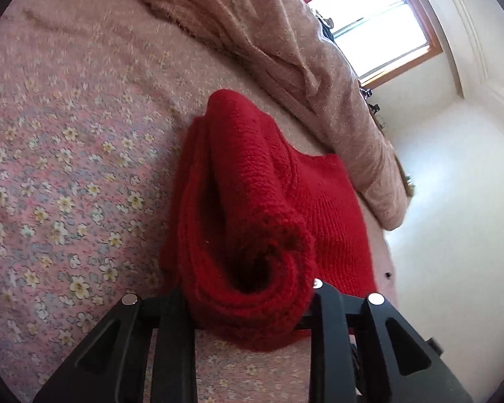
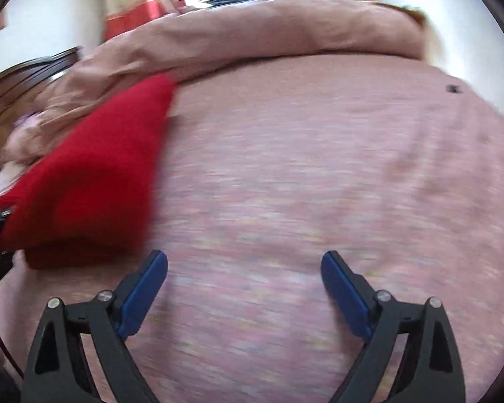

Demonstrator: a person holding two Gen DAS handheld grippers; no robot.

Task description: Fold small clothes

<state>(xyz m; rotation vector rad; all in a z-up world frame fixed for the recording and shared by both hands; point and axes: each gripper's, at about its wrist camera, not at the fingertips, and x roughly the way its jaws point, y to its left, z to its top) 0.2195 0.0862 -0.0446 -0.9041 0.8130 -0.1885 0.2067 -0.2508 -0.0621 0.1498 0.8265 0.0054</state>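
Clamped in the left tool (image 1: pixel 252 305), a bunched edge of the red knitted garment (image 1: pixel 252 201) lifts off the floral bedsheet (image 1: pixel 67 168). Its far part lies doubled, so folding looks partway done. Right tool (image 2: pixel 244 268) hangs spread, empty.

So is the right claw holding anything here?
No, the right claw is wide open over the bedsheet, nothing between its blue pads.

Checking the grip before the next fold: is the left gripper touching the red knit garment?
Touching. In the left wrist view the red knit garment is bunched between the left gripper fingers, its rolled edge pinched there.
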